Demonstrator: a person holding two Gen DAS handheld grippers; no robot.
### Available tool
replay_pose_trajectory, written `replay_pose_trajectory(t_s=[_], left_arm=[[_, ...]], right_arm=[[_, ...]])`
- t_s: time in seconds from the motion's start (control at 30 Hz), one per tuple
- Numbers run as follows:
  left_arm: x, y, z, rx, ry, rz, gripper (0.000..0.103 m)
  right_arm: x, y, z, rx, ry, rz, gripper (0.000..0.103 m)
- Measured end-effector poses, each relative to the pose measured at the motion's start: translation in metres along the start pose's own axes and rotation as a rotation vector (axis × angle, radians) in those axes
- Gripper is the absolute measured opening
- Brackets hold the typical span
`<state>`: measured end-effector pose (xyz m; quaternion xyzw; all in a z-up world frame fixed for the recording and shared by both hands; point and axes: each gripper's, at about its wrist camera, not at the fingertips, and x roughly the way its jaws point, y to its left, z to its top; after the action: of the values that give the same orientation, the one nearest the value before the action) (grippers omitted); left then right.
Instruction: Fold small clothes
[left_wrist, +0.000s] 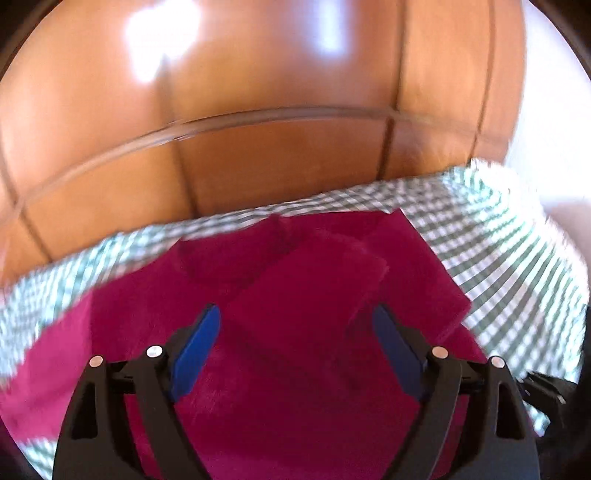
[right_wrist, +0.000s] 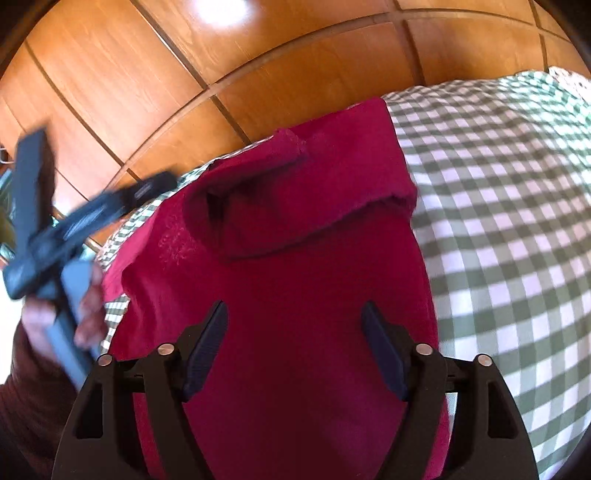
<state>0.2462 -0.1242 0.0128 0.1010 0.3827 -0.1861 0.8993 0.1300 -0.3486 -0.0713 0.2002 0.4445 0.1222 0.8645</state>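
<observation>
Backdrop: wooden panelling (right_wrist: 122, 74), orange-brown, cut by dark grooves into rectangles, with bright glare near the top; it rises behind the far edge of the bed.
Surface: green-and-white gingham cover (right_wrist: 498, 221) spread over what looks like a bed; in the right wrist view it fills the right side, and a strip shows past the garment's left edge.
Garment: crimson top (right_wrist: 295, 295) lying flat on the gingham, close to its far edge.
Long axis: in the right wrist view it runs from the near edge up toward the panelling, leaning slightly right at the far end.
Sleeve: one sleeve (right_wrist: 295, 199) is folded across the body, slanting from lower left to upper right, its cuff toward the right edge of the garment.
Left wrist view: the same crimson top (left_wrist: 295, 369) fills the lower middle, blurred, with a folded flap slanting across it.
Writing: none that I can read; a faint textured patch sits left of the sleeve, too indistinct to make out.
Left gripper (left_wrist: 295, 332): jaws spread wide above the cloth, blue pads clear of it, nothing between them.
Right gripper (right_wrist: 295, 328): jaws wide apart, hovering over the garment's middle, pinching nothing.
Person: a hand (right_wrist: 62, 317) at the left edge holds the other gripper's handle, blurred.
</observation>
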Motion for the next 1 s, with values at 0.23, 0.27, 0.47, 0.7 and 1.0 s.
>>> replay_pose_trajectory(t_s=[0.23,0.27,0.47,0.7,1.0], left_arm=[[0.066,-0.003,0.006,0.019,0.146,0.126,0.021],[0.056,0.013,0.006,-0.074,0.112,0.065,0.02],[-0.018,0.128,-0.024,-0.547,-0.129,-0.213,0.048],[-0.033,0.19,-0.106,-0.728,-0.073,-0.285,0.079],[0.007,0.201,-0.12,-0.78,0.08,-0.373,0.049]], right_arm=[[0.004,0.0,-0.004,0.012,-0.009,0.014,0.079],[0.003,-0.002,-0.003,0.012,-0.013,0.021,0.079],[0.005,-0.003,0.002,0.012,-0.019,0.015,0.079],[0.01,0.014,0.016,-0.018,-0.024,-0.011,0.079],[0.022,0.036,0.043,-0.062,-0.032,-0.056,0.079]])
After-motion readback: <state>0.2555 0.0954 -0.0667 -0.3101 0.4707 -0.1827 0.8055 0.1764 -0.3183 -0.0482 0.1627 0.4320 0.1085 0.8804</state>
